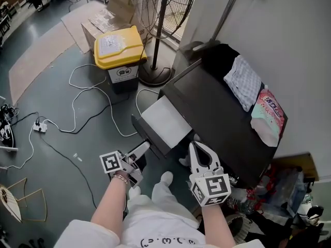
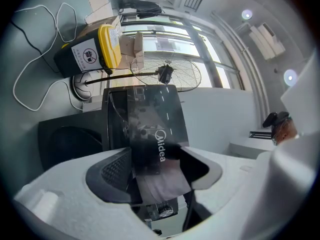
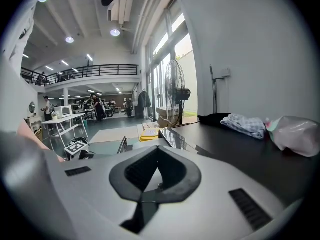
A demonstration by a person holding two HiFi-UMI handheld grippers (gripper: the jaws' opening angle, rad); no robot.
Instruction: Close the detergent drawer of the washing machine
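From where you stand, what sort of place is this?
Probably an open workshop or lab hall, not a home laundry: the washing machine stands on bare floor among loose cables and cardboard boxes, and the right gripper view shows a railed mezzanine above worktables.

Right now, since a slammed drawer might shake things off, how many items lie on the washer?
3: a black cloth at the far end, a checked cloth next to it, then a pink bag nearest the person. None looks hidden.

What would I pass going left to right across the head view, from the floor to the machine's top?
In order: power strip → yellow-lidded bin → open drawer → checked cloth → pink packet.
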